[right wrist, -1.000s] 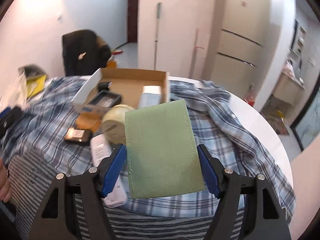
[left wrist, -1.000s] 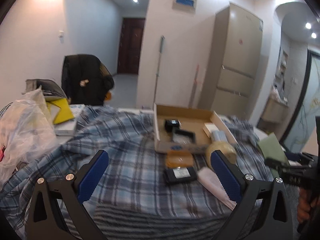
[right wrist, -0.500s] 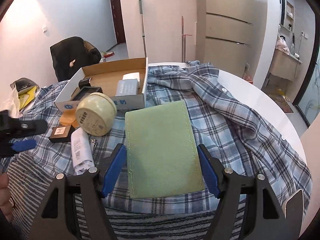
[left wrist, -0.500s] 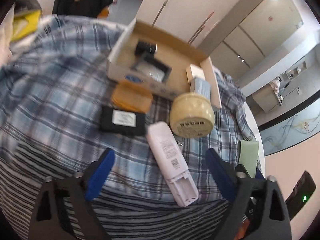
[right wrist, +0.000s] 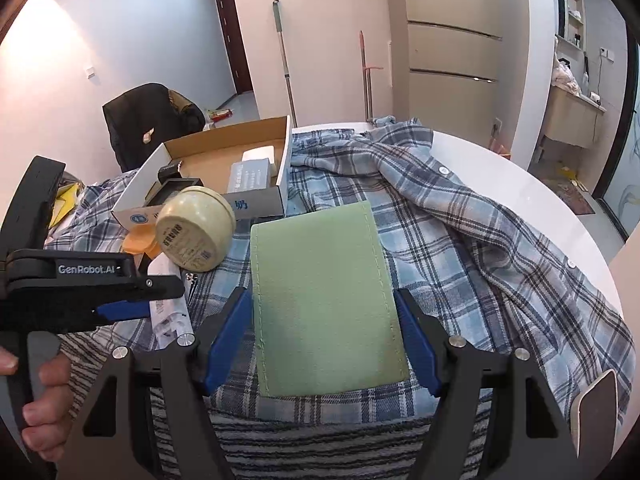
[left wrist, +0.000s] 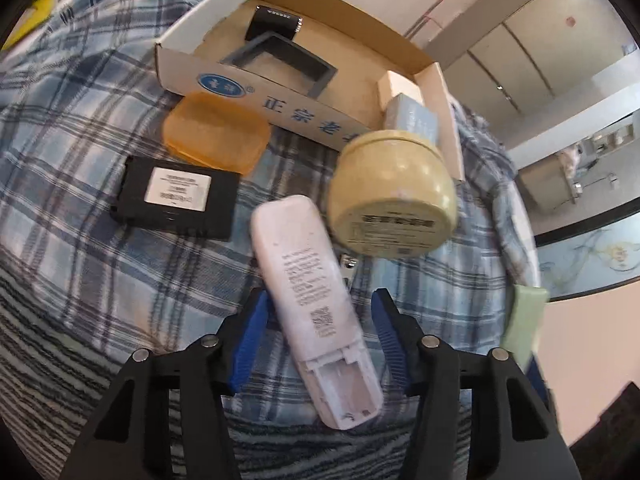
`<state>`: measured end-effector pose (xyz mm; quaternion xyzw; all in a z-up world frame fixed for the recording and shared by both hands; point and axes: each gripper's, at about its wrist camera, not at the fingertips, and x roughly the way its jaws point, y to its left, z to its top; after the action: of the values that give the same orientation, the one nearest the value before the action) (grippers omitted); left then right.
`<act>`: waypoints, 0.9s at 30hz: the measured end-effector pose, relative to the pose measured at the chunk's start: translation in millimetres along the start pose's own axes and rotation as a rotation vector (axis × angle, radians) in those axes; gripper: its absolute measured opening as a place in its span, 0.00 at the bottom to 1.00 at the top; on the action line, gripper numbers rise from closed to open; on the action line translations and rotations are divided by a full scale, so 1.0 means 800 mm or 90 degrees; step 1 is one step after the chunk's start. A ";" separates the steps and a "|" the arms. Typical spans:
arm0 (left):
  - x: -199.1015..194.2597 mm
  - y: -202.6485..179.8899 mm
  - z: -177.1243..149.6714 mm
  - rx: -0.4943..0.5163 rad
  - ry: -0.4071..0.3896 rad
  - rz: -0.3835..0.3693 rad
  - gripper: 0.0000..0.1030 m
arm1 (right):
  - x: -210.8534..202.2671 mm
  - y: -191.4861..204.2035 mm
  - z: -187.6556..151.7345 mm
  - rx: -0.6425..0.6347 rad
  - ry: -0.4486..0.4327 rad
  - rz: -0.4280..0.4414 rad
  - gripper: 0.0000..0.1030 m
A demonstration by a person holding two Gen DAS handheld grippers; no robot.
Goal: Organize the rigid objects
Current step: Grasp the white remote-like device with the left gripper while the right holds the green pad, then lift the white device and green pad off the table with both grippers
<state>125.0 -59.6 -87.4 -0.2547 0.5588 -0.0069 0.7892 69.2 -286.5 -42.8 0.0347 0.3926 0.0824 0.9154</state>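
Both grippers busy: left gripper [left wrist: 320, 332] closing around the remote [left wrist: 308, 284], pads seemingly not touching; right gripper [right wrist: 324, 340] clamps the green card [right wrist: 324, 300], lower centre.

Both tongs are matte black plastic frames with triangular cut-outs, silver round screw heads along the arms and ribbed blue pads inside each finger. The left tongs [left wrist: 320, 332] carry white "GenRobot.AI" lettering on the side; the right tongs [right wrist: 325, 340] look alike.
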 end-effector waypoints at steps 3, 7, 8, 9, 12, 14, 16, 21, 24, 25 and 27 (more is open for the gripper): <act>0.001 -0.008 -0.001 0.030 -0.005 0.031 0.45 | 0.000 -0.002 0.000 0.004 -0.001 0.002 0.69; -0.005 -0.020 0.001 0.108 0.012 0.034 0.33 | 0.001 -0.008 0.000 0.012 0.002 -0.005 0.69; -0.014 -0.020 0.002 0.123 0.004 0.033 0.02 | 0.001 -0.009 0.000 0.014 0.001 -0.007 0.69; -0.024 -0.020 0.005 0.147 -0.001 0.042 0.00 | 0.001 -0.010 0.000 0.017 0.000 -0.006 0.69; -0.039 -0.019 0.015 0.200 0.016 0.050 0.00 | 0.000 -0.009 0.000 0.014 0.000 -0.002 0.69; -0.039 -0.013 0.018 0.198 0.027 0.054 0.00 | 0.000 -0.006 0.000 0.006 -0.002 -0.002 0.69; -0.031 -0.003 0.017 0.152 0.061 0.009 0.00 | 0.000 -0.005 -0.001 0.003 -0.002 -0.006 0.69; -0.006 -0.008 0.005 0.085 0.090 -0.033 0.01 | 0.007 -0.013 -0.001 0.017 0.009 -0.014 0.69; -0.006 -0.021 0.005 0.102 0.074 -0.024 0.03 | 0.010 -0.015 -0.002 0.019 0.014 -0.016 0.69; -0.005 -0.023 0.006 0.101 0.074 -0.026 0.05 | 0.010 -0.014 -0.002 0.018 0.014 -0.014 0.69; -0.006 -0.026 0.008 0.093 0.076 -0.037 0.20 | 0.009 -0.012 -0.001 0.013 0.012 -0.013 0.69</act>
<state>134.5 -73.8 -73.5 -0.2116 0.5950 -0.0858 0.7706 74.6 -294.9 -49.9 0.0394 0.4023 0.0694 0.9120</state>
